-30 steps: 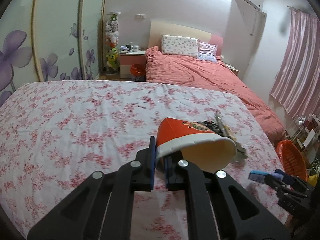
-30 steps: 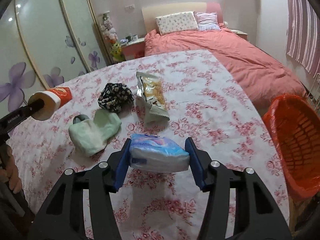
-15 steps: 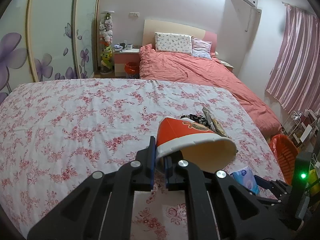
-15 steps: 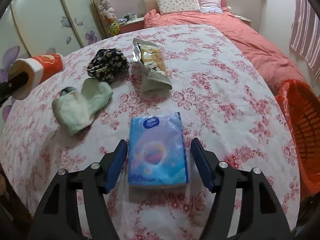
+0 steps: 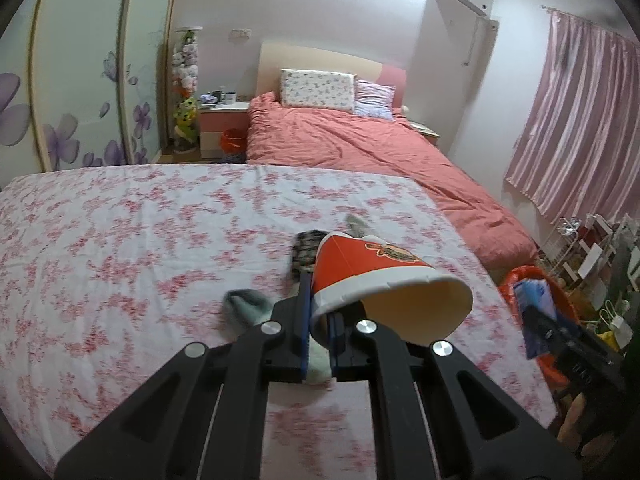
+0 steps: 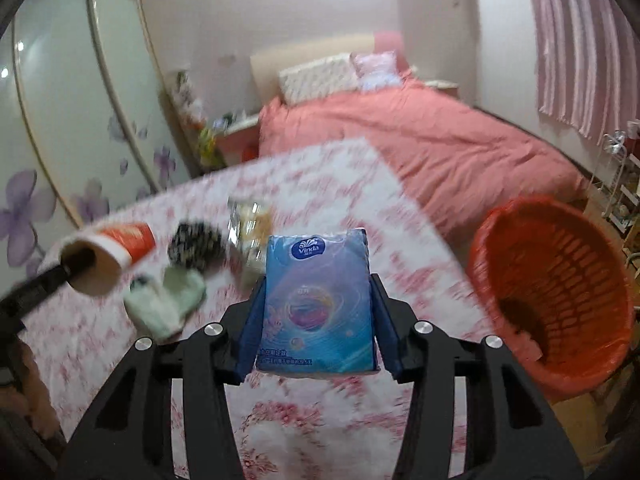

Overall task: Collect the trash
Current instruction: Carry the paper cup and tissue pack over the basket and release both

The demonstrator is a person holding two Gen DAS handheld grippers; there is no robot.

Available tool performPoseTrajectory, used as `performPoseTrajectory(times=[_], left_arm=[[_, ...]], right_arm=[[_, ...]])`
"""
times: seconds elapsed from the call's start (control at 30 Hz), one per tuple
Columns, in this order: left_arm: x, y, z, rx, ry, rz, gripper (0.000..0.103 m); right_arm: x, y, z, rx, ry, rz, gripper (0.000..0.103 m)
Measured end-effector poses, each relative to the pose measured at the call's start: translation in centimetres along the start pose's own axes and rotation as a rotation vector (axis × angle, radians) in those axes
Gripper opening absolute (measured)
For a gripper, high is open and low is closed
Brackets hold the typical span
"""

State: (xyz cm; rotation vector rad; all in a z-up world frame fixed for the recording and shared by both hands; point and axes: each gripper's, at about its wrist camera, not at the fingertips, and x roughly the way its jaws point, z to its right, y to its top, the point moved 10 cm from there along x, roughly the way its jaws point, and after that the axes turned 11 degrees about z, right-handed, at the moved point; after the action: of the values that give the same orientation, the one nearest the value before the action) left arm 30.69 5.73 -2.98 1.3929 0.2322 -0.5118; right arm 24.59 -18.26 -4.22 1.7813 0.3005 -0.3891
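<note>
Both jaws gripped trash.
Your left gripper (image 5: 318, 330) pinched the paper cup's (image 5: 384, 284) rim; your right gripper's (image 6: 316, 320) jaws, just closing, clamped the tissue pack (image 6: 318, 300) near the orange basket (image 6: 560, 292).

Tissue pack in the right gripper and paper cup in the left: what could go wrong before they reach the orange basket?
1. The right gripper holds the tissue pack only by its soft sides; it may slip out short of the orange basket.
2. The left gripper pinches only the paper cup rim; the wall could crumple or tear free.
</note>
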Motion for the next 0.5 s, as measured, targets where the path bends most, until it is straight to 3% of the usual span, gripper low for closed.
performPoseTrajectory(times=[0.5], left_arm=[[0.2,-0.1,11.0,0.039,-0.172,0.0,0.008]], right_arm=[[-3.3,3.3,6.5,0.066,-0.093,0.152,0.049]])
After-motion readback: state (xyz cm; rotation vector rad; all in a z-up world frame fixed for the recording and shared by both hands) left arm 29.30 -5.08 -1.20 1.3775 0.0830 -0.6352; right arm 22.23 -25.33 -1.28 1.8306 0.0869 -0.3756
